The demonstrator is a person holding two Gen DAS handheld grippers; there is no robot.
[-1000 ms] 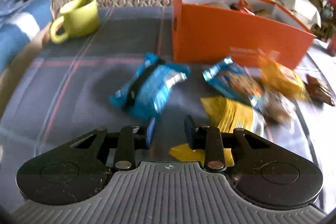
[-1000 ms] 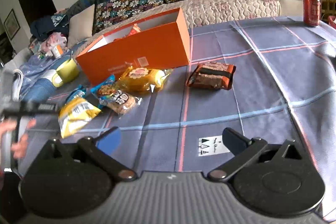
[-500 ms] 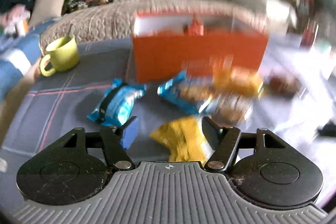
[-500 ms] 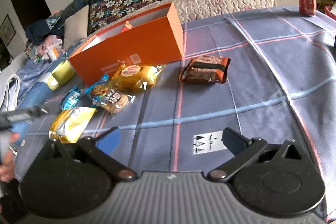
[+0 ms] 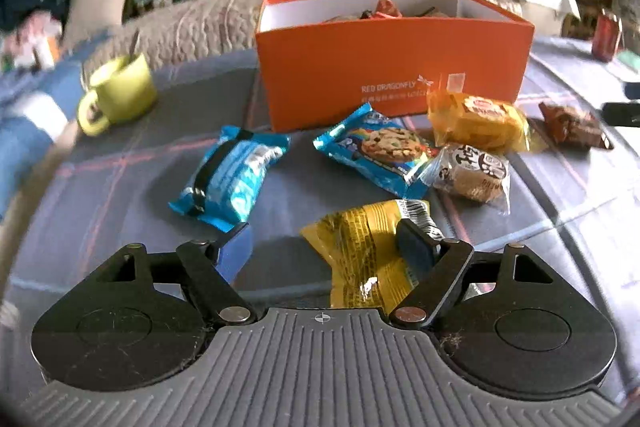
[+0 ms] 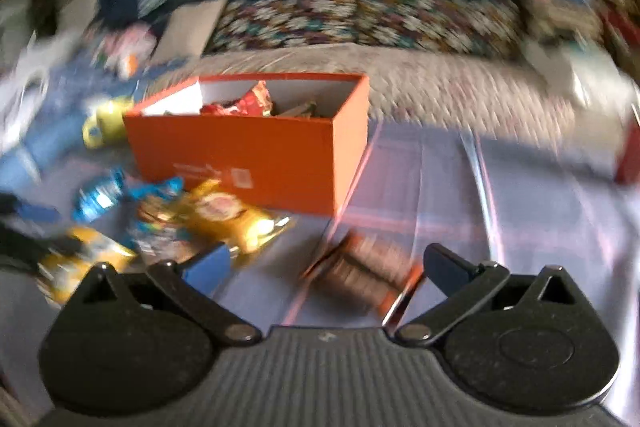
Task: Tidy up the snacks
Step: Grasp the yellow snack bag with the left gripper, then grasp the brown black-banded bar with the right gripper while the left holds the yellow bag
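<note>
Left wrist view: the left gripper (image 5: 322, 241) has its jaws spread wide around the yellow snack packet (image 5: 370, 251) at lower centre. Beyond lie a blue packet (image 5: 230, 181), a cookie packet (image 5: 378, 151) and the orange box (image 5: 394, 61) at upper centre. Right wrist view, blurred: the right gripper (image 6: 326, 263) is released over a brown packet (image 6: 360, 273).
</note>
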